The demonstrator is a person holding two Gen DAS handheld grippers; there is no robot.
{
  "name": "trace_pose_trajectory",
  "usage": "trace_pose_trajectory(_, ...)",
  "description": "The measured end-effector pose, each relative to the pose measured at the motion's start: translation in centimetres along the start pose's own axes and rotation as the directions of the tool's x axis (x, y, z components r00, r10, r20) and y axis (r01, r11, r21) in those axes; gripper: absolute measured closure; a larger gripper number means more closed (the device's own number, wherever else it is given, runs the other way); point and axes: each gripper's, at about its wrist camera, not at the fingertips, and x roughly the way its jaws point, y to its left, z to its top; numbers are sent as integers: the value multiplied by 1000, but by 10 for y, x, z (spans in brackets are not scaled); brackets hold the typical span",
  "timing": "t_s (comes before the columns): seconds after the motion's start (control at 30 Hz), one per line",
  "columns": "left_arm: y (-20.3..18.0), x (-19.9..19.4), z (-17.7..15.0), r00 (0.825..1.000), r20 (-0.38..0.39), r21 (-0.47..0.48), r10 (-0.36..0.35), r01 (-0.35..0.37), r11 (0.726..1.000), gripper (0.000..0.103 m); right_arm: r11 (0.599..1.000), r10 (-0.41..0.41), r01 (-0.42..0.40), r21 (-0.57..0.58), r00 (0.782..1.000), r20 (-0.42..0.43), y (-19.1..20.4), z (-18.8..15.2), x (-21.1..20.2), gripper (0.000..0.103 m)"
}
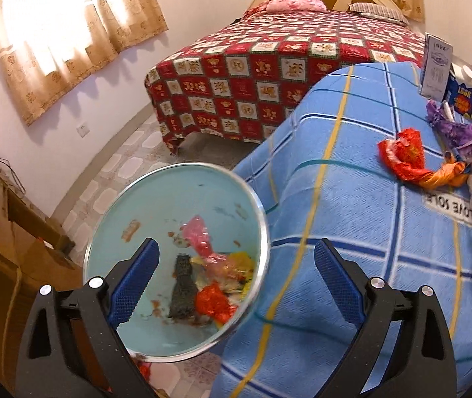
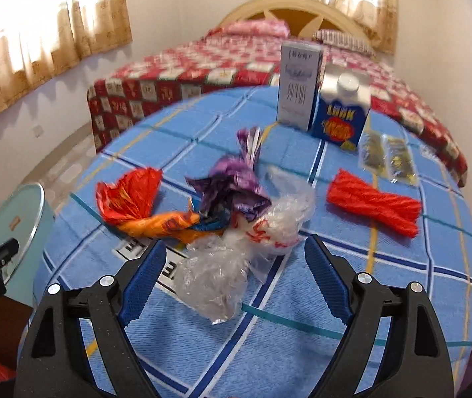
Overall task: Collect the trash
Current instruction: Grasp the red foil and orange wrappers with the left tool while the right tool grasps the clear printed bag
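Observation:
A light blue trash bin (image 1: 156,205) with a metal rim stands on the floor beside the table; wrappers lie in its bottom. It also shows in the right wrist view (image 2: 17,212). My left gripper (image 1: 236,248) is open and empty above the bin's right rim. On the blue checked tablecloth (image 2: 302,298) lie a clear plastic bag (image 2: 236,258), a purple wrapper (image 2: 232,185), a red wrapper (image 2: 129,195), an orange wrapper (image 2: 159,225) and a red ribbed packet (image 2: 372,202). My right gripper (image 2: 234,248) is open around the clear bag, not closed on it.
A grey-white carton (image 2: 297,86) and a blue carton (image 2: 342,116) stand at the table's far side, with two small sachets (image 2: 385,159) beside them. A bed with a red checked cover (image 1: 262,76) stands behind. Brown cardboard boxes (image 1: 10,232) sit left of the bin.

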Motion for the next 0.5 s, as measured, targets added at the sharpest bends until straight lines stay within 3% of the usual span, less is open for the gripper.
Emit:
trace_pose_trajectory(0.03, -5, 1, 1, 1000, -1, 3, -8, 8, 1000, 10, 1000, 5, -5, 2, 1000, -12, -3, 0, 3, 25)
trace_pose_trajectory(0.1, -12, 2, 2, 1000, 0, 13, -24, 24, 1000, 10, 999, 37, -36, 9, 998, -53, -9, -3, 10, 58)
trace_pose_trajectory(0.2, -26, 3, 6, 999, -4, 24, -50, 50, 998, 10, 998, 60, -59, 14, 996, -69, -17, -8, 9, 77)
trace_pose_trajectory(0.33, -43, 0, 13, 997, 7, 45, -75, 74, 996, 10, 997, 74, -73, 8, 995, -64, -28, -17, -2, 83)
trace_pose_trajectory(0.5, -66, 0, 28, 995, 24, 65, -93, 91, 994, 10, 1000, 29, -29, 8, 999, -32, -50, -32, -26, 83)
